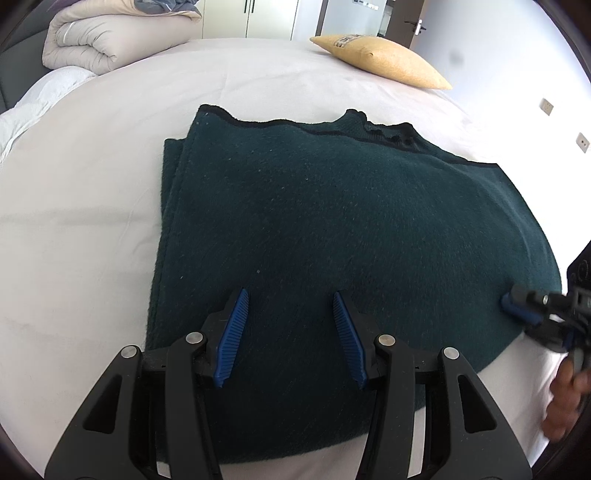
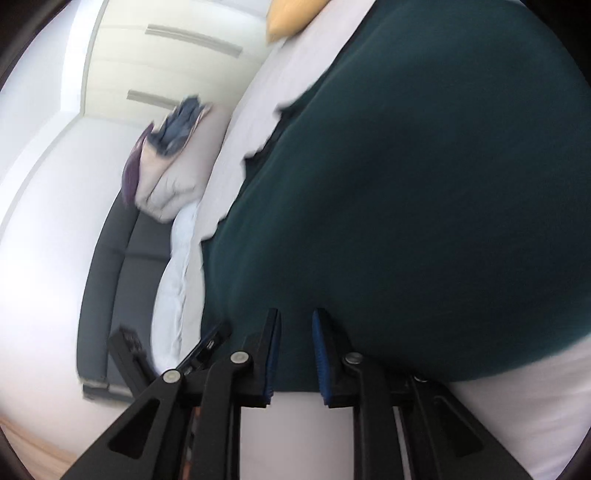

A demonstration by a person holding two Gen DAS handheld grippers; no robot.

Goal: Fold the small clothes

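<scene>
A dark green knitted garment (image 1: 332, 229) lies folded flat on the white bed (image 1: 92, 192), with a black-trimmed far edge. My left gripper (image 1: 290, 299) is open and empty, hovering over the garment's near part. My right gripper shows at the right edge of the left wrist view (image 1: 517, 304), at the garment's right edge. In the right wrist view my right gripper (image 2: 295, 314) has a narrow gap between its blue pads, which reach the garment's (image 2: 406, 203) near edge; the view is tilted and blurred. Nothing is between the pads.
A yellow pillow (image 1: 384, 59) lies at the far right of the bed. A rolled beige duvet (image 1: 110, 33) sits at the far left by a grey headboard (image 2: 110, 277). Wardrobe doors (image 1: 266, 18) stand behind the bed. A hand (image 1: 565, 398) holds the right gripper.
</scene>
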